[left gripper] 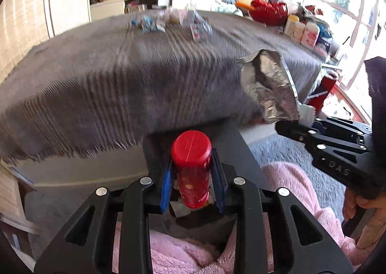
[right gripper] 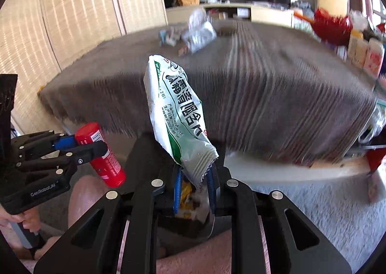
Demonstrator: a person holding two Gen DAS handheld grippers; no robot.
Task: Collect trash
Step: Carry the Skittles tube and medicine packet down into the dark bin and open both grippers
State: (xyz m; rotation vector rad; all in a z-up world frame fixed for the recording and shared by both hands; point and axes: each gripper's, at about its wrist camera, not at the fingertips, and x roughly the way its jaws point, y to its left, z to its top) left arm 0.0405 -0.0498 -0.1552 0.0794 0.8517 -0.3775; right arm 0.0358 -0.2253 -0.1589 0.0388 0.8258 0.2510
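From the left wrist, a red tube (left gripper: 191, 167) is seen clamped upright in the left gripper (left gripper: 193, 177) jaws above a black bin (left gripper: 241, 151). From the right wrist, a green-and-white packet (right gripper: 178, 114) is pinched by the right gripper (right gripper: 194, 184) jaws, before a grey bed (right gripper: 277, 95).

Far litter pile (left gripper: 173, 23) on grey blanket (left gripper: 96, 85) motion-blurred, unidentifiable.

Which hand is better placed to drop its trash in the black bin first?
Left, narrowly. The left gripper holds the red tube with its lower end pointing into the black bin. The right gripper seems over the bin too, but its green packet sticks upward.
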